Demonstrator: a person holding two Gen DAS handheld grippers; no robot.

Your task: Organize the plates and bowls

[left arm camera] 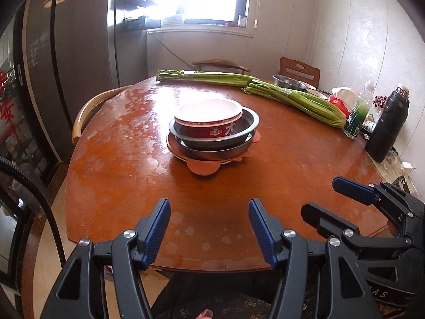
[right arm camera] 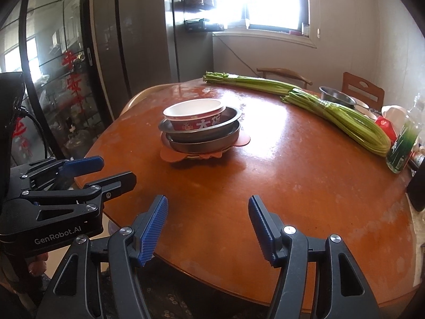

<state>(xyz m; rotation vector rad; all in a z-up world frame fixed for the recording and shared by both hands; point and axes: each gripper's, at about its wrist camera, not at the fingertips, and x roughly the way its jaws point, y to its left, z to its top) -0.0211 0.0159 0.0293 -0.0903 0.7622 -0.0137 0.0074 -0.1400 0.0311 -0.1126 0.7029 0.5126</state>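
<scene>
A stack stands mid-table: a red-and-white paper bowl [left arm camera: 209, 119] [right arm camera: 195, 115] sits in two nested metal pans [left arm camera: 215, 139] [right arm camera: 202, 138], which rest on pink lobed plates [left arm camera: 203, 167] [right arm camera: 170, 155]. Another metal bowl [left arm camera: 288, 82] [right arm camera: 336, 96] sits at the far right. My left gripper [left arm camera: 209, 212] [right arm camera: 117, 171] is open and empty over the near table edge, well short of the stack. My right gripper [right arm camera: 208, 210] [left arm camera: 325, 199] is beside it on the right, also open with nothing between its fingers.
Two celery bunches [left arm camera: 294, 101] [right arm camera: 337, 117] lie across the back of the round wooden table [left arm camera: 292, 164]. A black flask [left arm camera: 387, 125], a green bottle [left arm camera: 357, 117] and small packets crowd the right edge. Chairs stand behind; a grey fridge [left arm camera: 79, 47] is at left.
</scene>
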